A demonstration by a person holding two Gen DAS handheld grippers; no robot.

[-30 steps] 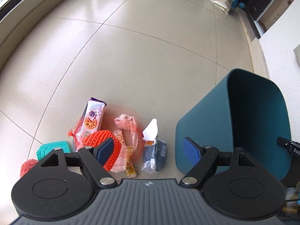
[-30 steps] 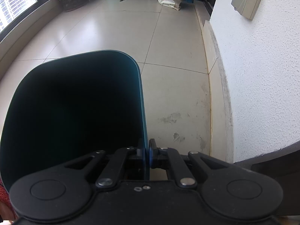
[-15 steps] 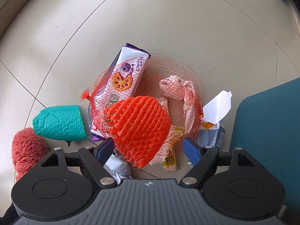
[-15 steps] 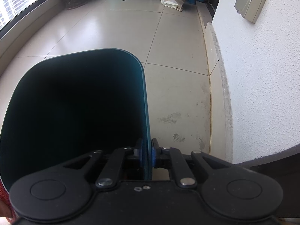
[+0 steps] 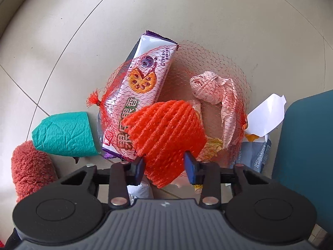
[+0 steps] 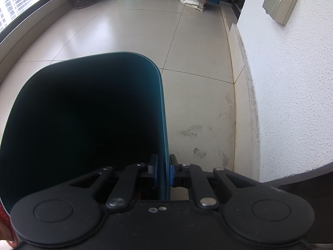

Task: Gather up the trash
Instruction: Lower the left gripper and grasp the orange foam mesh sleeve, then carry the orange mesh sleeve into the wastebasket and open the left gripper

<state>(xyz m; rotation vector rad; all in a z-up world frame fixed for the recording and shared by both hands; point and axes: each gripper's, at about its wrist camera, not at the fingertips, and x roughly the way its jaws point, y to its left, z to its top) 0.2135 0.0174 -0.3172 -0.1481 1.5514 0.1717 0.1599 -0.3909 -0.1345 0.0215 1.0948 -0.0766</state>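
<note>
Trash heaped on pale floor tiles (image 5: 208, 20), just left of dark teal plastic bin (image 6: 83, 125): orange foam fruit-net sleeve (image 5: 166, 133) on top, over purple-and-white snack wrapper (image 5: 143, 83) under red mesh produce bag (image 5: 208, 62), with crumpled pink paper (image 5: 212, 91), grey paper packet with white flap (image 5: 256, 152) and teal embossed paper roll (image 5: 64, 135) alongside; fuzzy reddish item (image 5: 29, 166) at far left, identity unclear. Left gripper (image 5: 164, 167) low over heap, jaws partly apart, blue pads flanking near end of foam sleeve, seemingly touching but not yet squeezing. Right gripper (image 6: 163, 170) clamped on right wall of bin, jaws together across rim. Bin interior dark, contents not discernible. Progress judged early: all visible litter on floor, first pickup under way, transfer to bin outstanding.
</note>
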